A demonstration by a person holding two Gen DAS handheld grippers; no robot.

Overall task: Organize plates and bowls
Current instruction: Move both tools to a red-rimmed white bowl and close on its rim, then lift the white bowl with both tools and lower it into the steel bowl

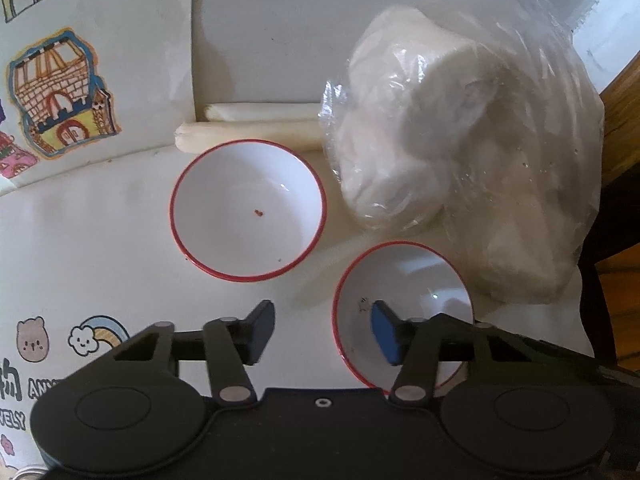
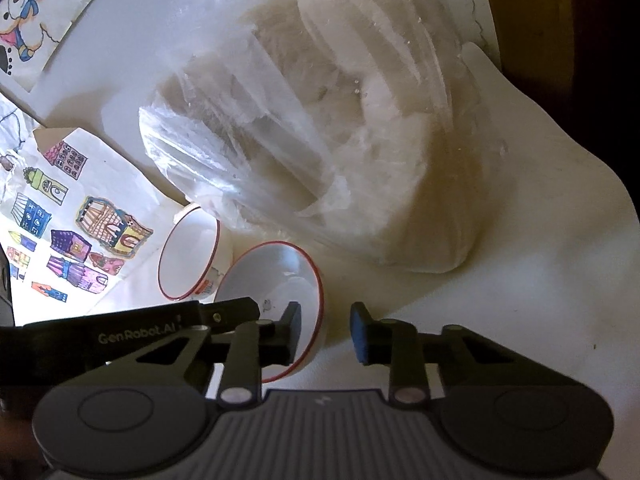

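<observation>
Both grippers straddle the near bowl [image 1: 404, 280] rim at lower middle. Left gripper [image 1: 322, 330] and right gripper [image 2: 325, 334] jaws stand apart. Squeeze gently, then lift straight.

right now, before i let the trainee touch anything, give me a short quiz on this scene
1. How many red-rimmed white bowls stand on the white table?
2. True or false: the clear plastic bag of white lumps lies inside a bowl.
3. The left gripper straddles the rim of: A the nearer bowl, B the farther bowl, C the bag.
Key: 1 two; 2 false; 3 A.
</observation>
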